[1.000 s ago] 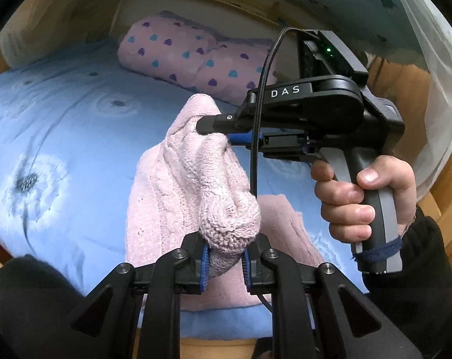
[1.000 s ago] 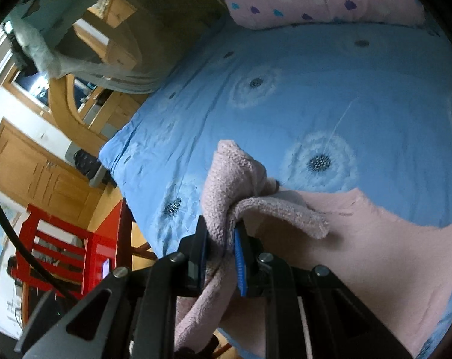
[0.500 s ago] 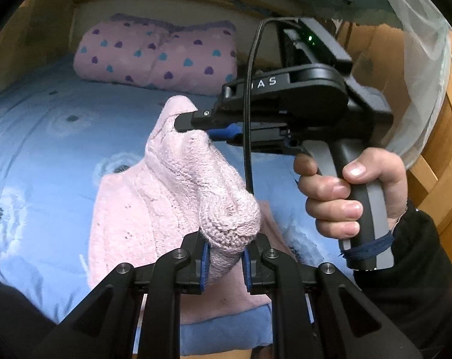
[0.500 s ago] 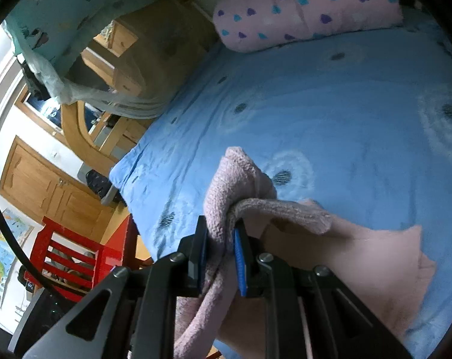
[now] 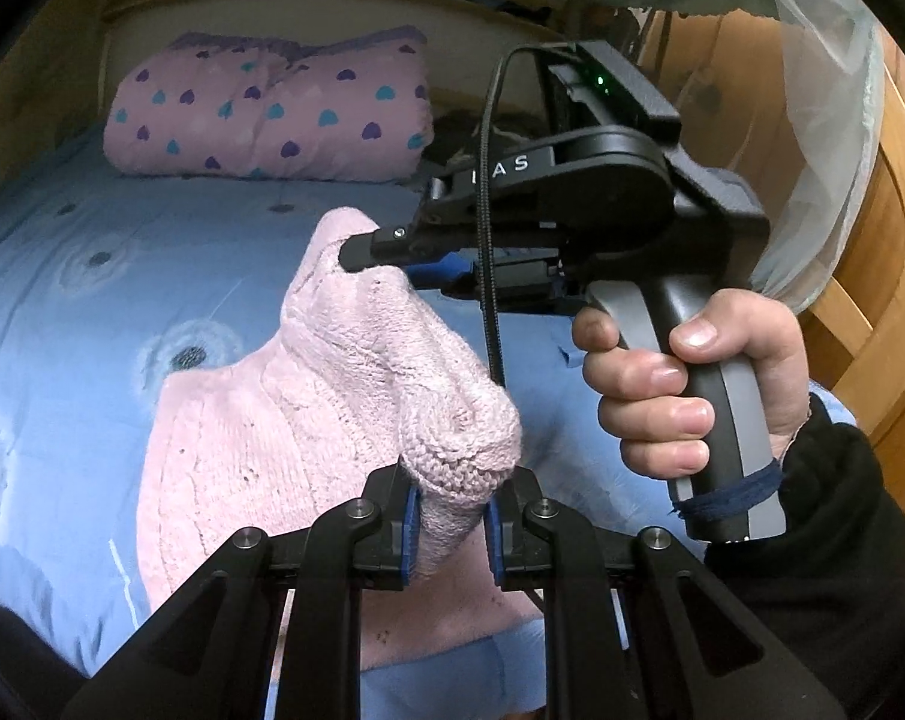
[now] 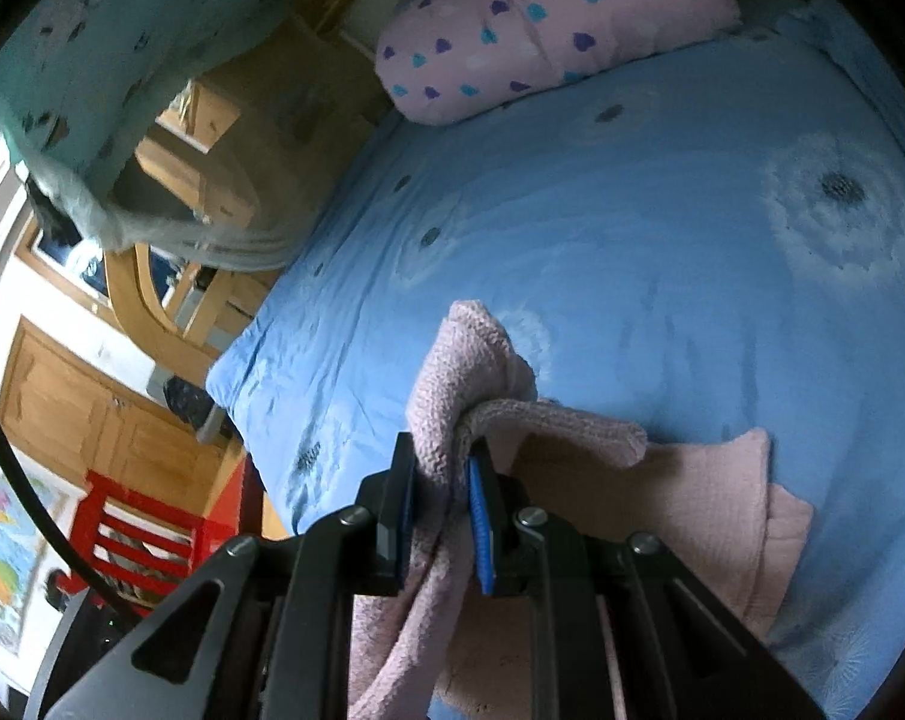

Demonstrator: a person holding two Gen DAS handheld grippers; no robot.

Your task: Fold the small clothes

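pink knit (image 5: 308, 420) between both jaws

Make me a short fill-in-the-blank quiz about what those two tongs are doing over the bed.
1. Both tongs, the left tongs and the right tongs, are shut on a knitted ____ sweater.
2. The bedsheet is ____.
3. The pillow is printed with small ____.
4. A ____ chair stands beside the bed.

Missing words: pink; blue; hearts; red
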